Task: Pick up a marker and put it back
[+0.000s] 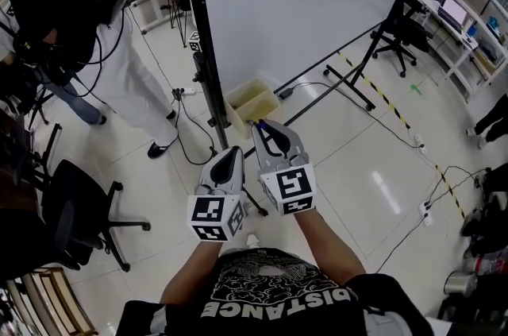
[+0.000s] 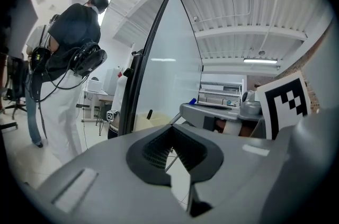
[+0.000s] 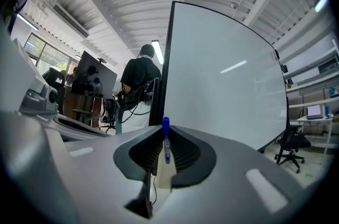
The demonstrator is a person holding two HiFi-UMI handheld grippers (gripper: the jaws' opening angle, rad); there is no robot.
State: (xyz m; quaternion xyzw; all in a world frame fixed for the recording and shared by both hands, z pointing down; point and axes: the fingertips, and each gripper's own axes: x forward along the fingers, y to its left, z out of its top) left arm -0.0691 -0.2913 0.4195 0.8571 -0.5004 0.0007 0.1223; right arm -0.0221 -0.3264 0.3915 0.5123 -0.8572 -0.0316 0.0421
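My right gripper (image 1: 259, 125) is shut on a thin marker (image 3: 166, 148) with a blue cap. The marker stands upright between the pads, cap end poking out past the tips. In the head view only its blue end (image 1: 258, 122) shows, just above a cream open box (image 1: 252, 102) on the floor at the foot of the whiteboard (image 1: 302, 1). My left gripper (image 1: 235, 151) hangs beside the right one, a little lower and to the left. Its jaws meet at the tips (image 2: 172, 126) and hold nothing.
The whiteboard's black post (image 1: 202, 48) and stand legs (image 1: 349, 88) are right ahead. A person in a black top (image 1: 71, 1) stands at the left. A black office chair (image 1: 79, 215) is at my near left. Cables (image 1: 413, 140) trail over the tiled floor. Shelves (image 1: 468, 17) line the right wall.
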